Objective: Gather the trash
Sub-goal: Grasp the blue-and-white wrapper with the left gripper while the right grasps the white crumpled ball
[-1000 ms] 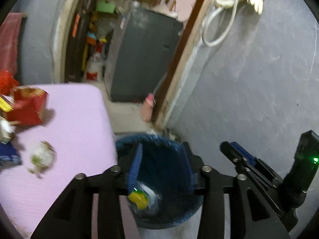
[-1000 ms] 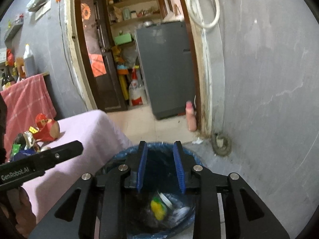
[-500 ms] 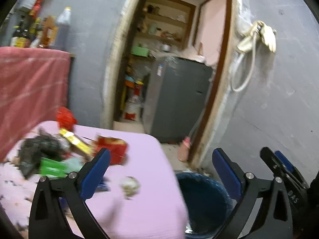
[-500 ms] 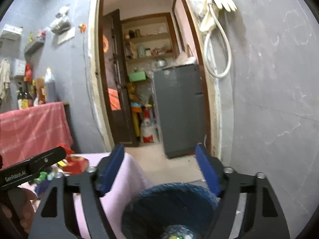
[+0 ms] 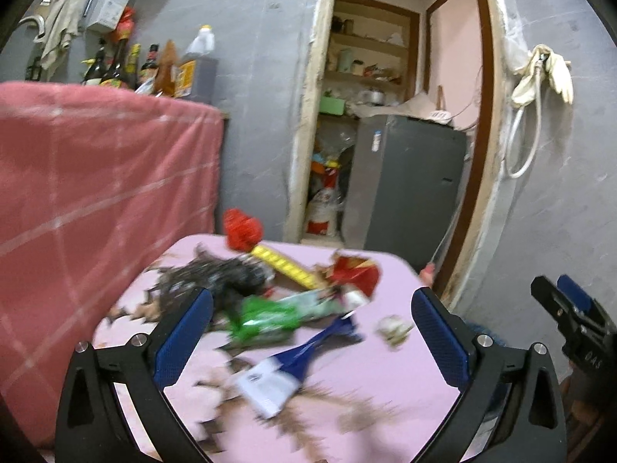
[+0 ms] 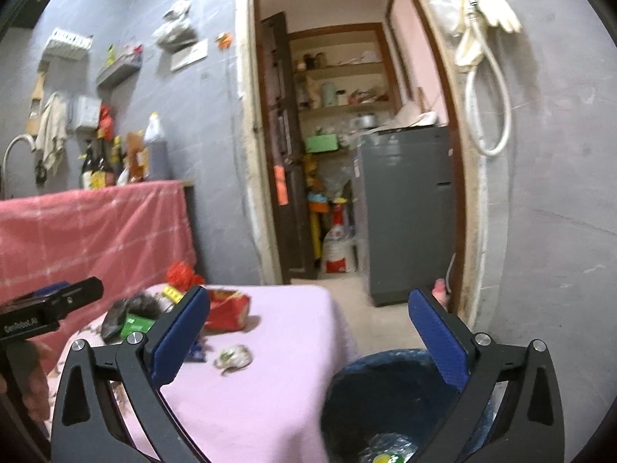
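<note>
Both tongs are wide open and hold nothing: the left tongs (image 5: 308, 332) point at the trash pile (image 5: 266, 297) on the pink table (image 5: 385, 370), ready to grab more, while the right tongs (image 6: 308, 341) hang above the blue bin (image 6: 389, 397).

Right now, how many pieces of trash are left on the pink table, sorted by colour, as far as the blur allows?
Red: 2, a crumpled wrapper and a torn carton
Yellow: 1, a strip
Green: 1, a packet
Blue and white: 1, a pouch
Black: 1, a crumpled bag
Whitish: 1, a paper ball
Total: 7, leaving out the brown crumbs on the table.
</note>
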### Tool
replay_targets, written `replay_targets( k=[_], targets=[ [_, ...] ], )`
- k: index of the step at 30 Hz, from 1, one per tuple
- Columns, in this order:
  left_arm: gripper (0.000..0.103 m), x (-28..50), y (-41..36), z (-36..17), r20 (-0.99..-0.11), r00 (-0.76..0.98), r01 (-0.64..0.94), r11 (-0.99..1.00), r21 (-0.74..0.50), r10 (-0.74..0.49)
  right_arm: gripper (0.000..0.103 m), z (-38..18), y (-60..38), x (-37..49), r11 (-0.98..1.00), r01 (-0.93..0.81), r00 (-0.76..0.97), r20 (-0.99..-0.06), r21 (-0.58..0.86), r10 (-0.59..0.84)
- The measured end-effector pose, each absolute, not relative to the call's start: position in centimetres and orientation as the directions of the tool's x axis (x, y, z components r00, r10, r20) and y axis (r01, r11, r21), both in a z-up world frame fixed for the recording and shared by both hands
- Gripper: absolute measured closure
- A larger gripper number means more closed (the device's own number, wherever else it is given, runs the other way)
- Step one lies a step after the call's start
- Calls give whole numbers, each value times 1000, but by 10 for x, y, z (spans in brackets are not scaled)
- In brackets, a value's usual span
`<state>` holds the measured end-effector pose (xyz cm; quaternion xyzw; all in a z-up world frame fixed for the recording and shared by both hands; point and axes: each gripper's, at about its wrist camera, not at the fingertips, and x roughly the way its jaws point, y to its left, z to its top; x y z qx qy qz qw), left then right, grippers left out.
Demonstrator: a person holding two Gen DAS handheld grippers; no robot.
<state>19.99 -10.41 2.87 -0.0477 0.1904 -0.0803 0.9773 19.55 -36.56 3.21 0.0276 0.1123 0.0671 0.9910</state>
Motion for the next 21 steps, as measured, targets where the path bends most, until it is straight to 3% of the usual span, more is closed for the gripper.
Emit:
replay_targets(
  k=[11,21],
  targets=[
    [2,207,-64,-3,-489,859,100,987,-125,-149,0,7,-331,221,979,-203,923,-329,26,200],
    [3,241,-74,-23,-604,767,178,977,-120,-214,0,-20,-308,261,967,-253,848,-482,-7,218]
  ],
)
